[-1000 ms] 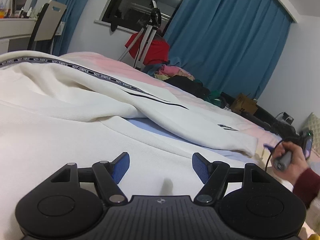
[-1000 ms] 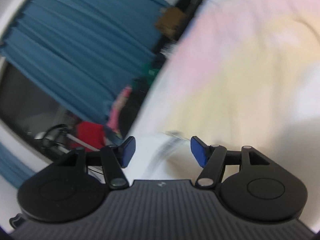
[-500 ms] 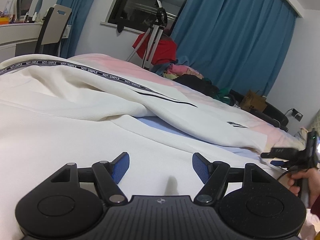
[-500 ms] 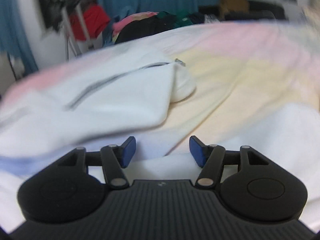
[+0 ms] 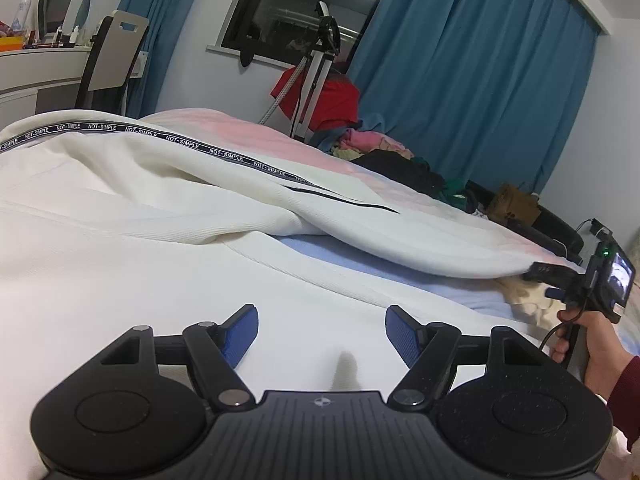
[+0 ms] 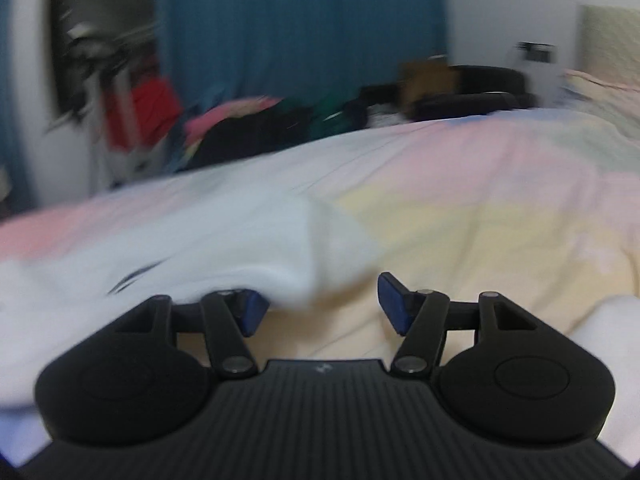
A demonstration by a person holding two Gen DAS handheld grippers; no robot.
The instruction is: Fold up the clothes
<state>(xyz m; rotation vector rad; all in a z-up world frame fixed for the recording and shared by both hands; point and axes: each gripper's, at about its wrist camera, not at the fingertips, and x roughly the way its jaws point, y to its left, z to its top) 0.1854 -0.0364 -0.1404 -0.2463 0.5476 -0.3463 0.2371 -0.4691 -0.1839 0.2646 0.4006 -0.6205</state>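
The white garment (image 5: 168, 216) is a ribbed-knit piece, cream-white, spread across the bed (image 5: 400, 192) with a few soft folds bunched in the middle. A black tape (image 5: 184, 145) printed with "NOT-SIMPLE" over and over runs along one long edge, and past that there's a thin black line (image 5: 344, 200) on the fabric. One long section, looks like a sleeve (image 5: 420, 244), stretches off to the right and lies over a pale blue bit of the bedding. The bedding itself is pastel: pink, yellow, blue blocks.

The left claw (image 5: 320, 330) sits low over the nearest stretch of white fabric, blue pads wide apart, nothing between them. The right claw (image 6: 318, 306) is also spread apart; in its own view (pretty blurry) the garment's far end (image 6: 224, 248) droops right in front, covering part of the left pad, but it isn't pinched. From the left camera you can see the right claw (image 5: 550, 280) held at the tip of that sleeve by a hand (image 5: 592, 340) with a dark red cuff.

Further out: blue curtains (image 5: 460, 80), a dark window (image 5: 296, 20), a tripod stand (image 5: 316, 76) with something red (image 5: 332, 100) draped behind it, a heap of mixed clothes (image 5: 384, 152) past the bed, a chair (image 5: 112, 60) and a white bench (image 5: 40, 68) on the left with small bottles on it.
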